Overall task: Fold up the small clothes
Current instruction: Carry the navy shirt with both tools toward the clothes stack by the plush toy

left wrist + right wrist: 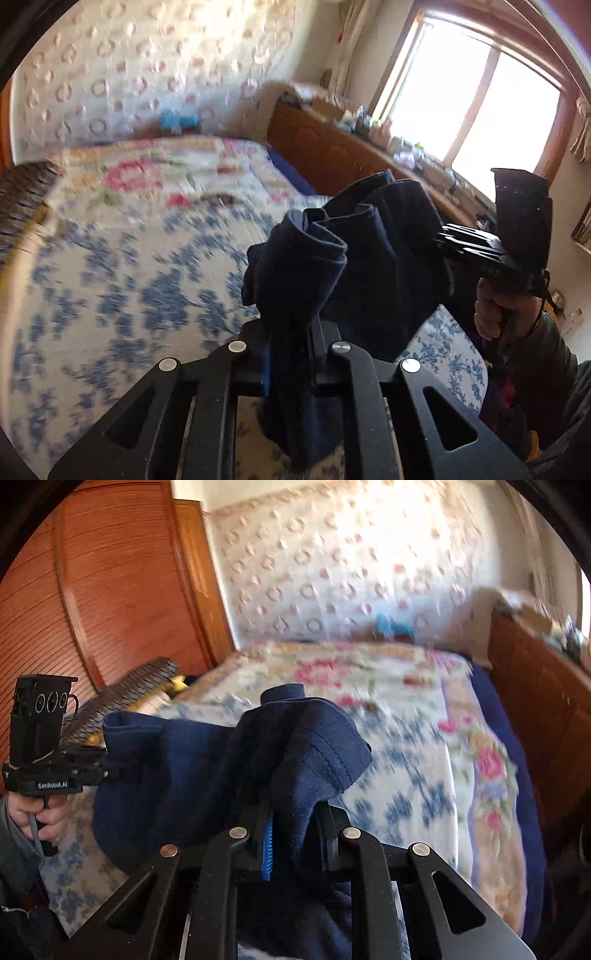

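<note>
So, left wrist view: left gripper (291, 354) clamped on the navy garment (369, 266), cloth bunched above the fingers, hanging over the bed (122, 266) — pull corners apart evenly, keep it taut. Right wrist view: right gripper (295, 845) pinching the other corner, cloth draped over its fingertips — above the bed

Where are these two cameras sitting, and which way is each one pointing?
Left wrist view: sits on the left tool, looking along its fingers over the bed toward the window; the right tool and hand show at right.
Right wrist view: sits on the right tool, facing the bed and wooden door; the left tool and hand show at left.
Shared: the navy garment, gripped by both tools, the bed, and the patterned wall.
</note>
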### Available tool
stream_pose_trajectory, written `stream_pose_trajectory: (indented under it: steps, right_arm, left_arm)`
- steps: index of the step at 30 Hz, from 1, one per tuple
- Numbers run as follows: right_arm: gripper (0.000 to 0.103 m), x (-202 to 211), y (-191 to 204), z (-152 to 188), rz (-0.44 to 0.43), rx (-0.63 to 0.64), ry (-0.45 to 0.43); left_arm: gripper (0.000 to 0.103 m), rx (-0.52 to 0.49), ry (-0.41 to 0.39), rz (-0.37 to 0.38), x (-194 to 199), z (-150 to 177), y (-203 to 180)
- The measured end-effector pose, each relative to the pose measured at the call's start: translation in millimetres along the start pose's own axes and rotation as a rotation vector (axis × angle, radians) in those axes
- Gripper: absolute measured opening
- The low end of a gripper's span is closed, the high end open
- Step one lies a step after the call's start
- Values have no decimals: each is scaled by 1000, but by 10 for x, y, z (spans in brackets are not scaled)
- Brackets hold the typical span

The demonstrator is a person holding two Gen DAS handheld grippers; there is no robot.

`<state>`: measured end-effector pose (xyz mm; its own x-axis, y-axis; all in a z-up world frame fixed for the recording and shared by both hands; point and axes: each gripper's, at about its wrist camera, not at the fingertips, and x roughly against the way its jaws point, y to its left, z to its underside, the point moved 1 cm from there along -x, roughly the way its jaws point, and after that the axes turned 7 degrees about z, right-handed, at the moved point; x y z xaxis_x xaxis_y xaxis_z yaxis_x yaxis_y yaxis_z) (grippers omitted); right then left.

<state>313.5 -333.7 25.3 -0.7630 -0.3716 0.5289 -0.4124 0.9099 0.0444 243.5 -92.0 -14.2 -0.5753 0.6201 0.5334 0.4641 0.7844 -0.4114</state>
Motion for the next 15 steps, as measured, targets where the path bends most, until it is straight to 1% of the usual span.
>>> stream_pose_trajectory:
  steps: [3, 4, 7, 9, 15]
  right_arm:
    - [17, 15, 292, -211, -32, 62, -47]
    - [17, -2, 405, -306, -50, 80, -65]
    - [17, -109, 694, -551, -113, 121, -98]
    - [17, -233, 900, -734, -156, 153, -117]
    - [17, -788, 1645, -1437, -263, 270, -162]
  left_arm:
    - [14, 13, -68, -18, 395, -10, 74]
    - [14, 17, -98, -36, 589, -9, 129]
    - [14, 30, -160, -89, 996, -14, 294]
    - [14, 44, -205, -135, 1296, -6, 444]
    - [14, 111, -314, -259, 1970, 12, 976]
